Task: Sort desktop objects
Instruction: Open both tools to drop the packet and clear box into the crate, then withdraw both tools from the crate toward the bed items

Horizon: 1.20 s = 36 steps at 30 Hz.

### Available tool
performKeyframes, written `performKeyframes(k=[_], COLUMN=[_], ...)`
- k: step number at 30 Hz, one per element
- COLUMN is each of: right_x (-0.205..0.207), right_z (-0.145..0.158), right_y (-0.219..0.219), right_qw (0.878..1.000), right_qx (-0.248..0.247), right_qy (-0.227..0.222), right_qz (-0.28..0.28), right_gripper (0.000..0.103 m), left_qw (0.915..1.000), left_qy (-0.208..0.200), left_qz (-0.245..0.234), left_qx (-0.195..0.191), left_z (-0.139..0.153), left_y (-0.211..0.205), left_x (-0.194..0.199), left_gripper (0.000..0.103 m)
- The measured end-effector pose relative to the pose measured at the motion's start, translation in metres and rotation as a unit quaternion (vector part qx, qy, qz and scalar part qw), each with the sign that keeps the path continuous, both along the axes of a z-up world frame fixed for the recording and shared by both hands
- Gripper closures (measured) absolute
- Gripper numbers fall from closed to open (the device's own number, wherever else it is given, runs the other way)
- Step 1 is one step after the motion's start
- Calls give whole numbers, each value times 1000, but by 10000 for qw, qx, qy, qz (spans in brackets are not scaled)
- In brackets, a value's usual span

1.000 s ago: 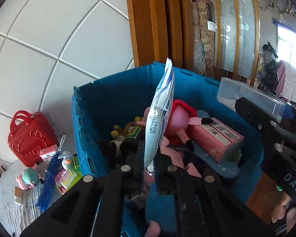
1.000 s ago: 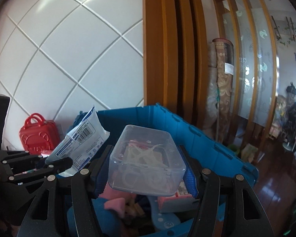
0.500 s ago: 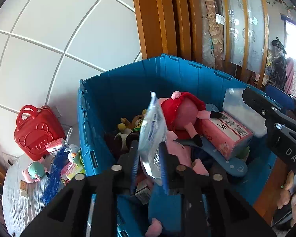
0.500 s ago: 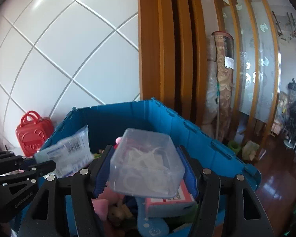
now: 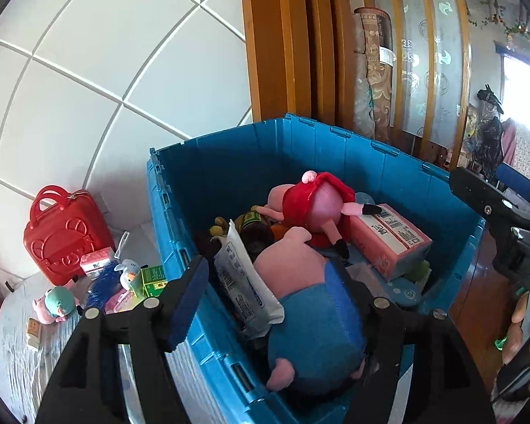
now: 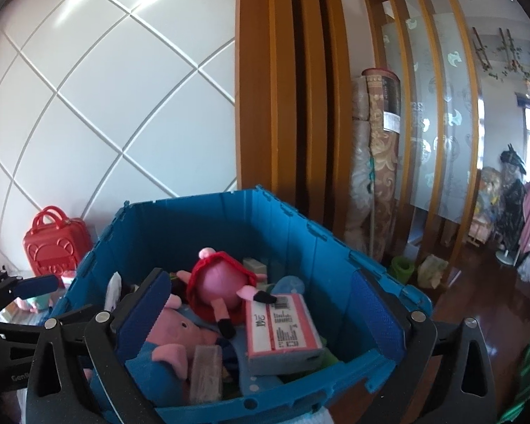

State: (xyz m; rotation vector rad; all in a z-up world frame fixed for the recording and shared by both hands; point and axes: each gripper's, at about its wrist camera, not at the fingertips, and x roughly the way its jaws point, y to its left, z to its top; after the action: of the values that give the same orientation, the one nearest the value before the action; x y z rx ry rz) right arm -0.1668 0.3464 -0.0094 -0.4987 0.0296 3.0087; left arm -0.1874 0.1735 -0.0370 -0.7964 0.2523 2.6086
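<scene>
Now both grippers, left gripper (image 5: 270, 293) and right gripper (image 6: 265, 304), hover over blue bin (image 5: 208, 183), jaws wide apart, empty (packet (image 5: 245, 282) lies inside among toys).

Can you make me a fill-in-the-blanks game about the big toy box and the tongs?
1. The big bin full of toys is the color ____.
2. The pig plush lying at the back of the bin wears a dress colored ____.
3. The left tongs and the right tongs are both ____, holding nothing.
4. Outside the bin, by the white wall, stands a little red ____.

Missing words: blue; red; open; suitcase
</scene>
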Motion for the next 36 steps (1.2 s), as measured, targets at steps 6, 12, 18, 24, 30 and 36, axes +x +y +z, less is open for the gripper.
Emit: performKeyframes(k=[6,12,18,24,30,36], right_x=[19,33,29,21,3,-21], right_z=[9,14,2,-28,-95,-175], right_y=[-37,-109,-195,-276,-331,-342], right_qw=[9996,9967,9908,9817,9781,9777], right_qx=[-60,48,57,68,-72,-342], right_qy=[127,234,68,-327,-1037,-1805], right_qz=[245,780,1351,1873,1801,1019], right_gripper=[0,0,0,0,0,0], left_qw=[9992,9956,9897,9841,9840,9873], left_qy=[129,111,-113,-492,-920,-1257], left_qz=[340,928,1424,1702,1514,951], left_qx=[167,105,-57,-116,-195,-208], left_z=[4,-5,-29,-60,-108,-162], left_y=[-59,-146,-233,-301,-338,-343], left_x=[11,10,10,3,-19,-63], left_gripper=[35,35,35,35,35,35])
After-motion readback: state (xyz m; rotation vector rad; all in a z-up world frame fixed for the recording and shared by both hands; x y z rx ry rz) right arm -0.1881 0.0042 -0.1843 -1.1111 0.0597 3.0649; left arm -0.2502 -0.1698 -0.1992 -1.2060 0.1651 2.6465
